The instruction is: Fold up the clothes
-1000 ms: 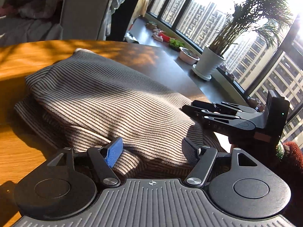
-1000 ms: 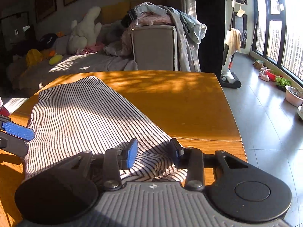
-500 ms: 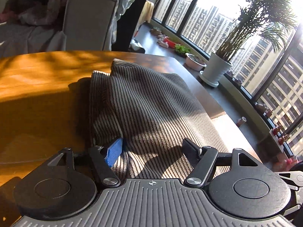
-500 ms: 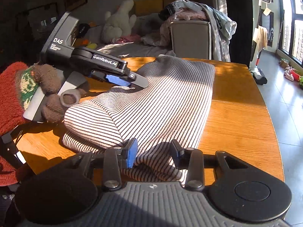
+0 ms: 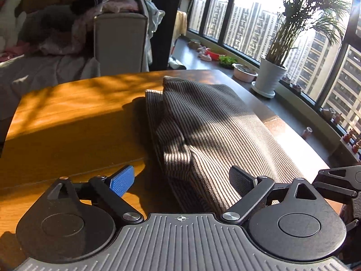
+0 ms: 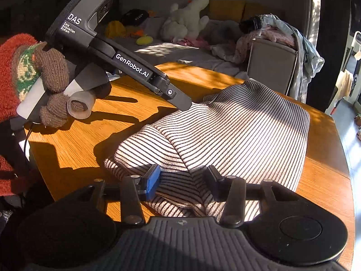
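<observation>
the striped garment [image 5: 209,133] lies folded on the wooden desk [image 5: 67,122], a thick bundle with one rolled layer lapping over another. in the left wrist view it runs from about six o'clock up toward twelve o'clock, its near end between the arms of the left gripper [image 5: 182,178]. those jaws are opening and stand wide apart: the blue pad at eight o'clock hangs over bare wood, the black pad at four o'clock sits just over the cloth, and neither presses on it.

in the right wrist view the right gripper [image 6: 182,178] has the near edge of the garment between its pads. its jaws are opening too; the blue pad sits right at the cloth, the black pad beside a raised fold, and i cannot tell for sure whether they pinch it at all.

at ten o'clock in that view a hand in a brown knitted glove [image 6: 56,85], with a red fuzzy sleeve [image 6: 9,52] behind it, holds the left gripper, whose tip reaches the far side of the bundle. a sofa [image 6: 270,65] piled with clothes stands past the desk, and a potted palm [image 5: 277,67] by the window.
</observation>
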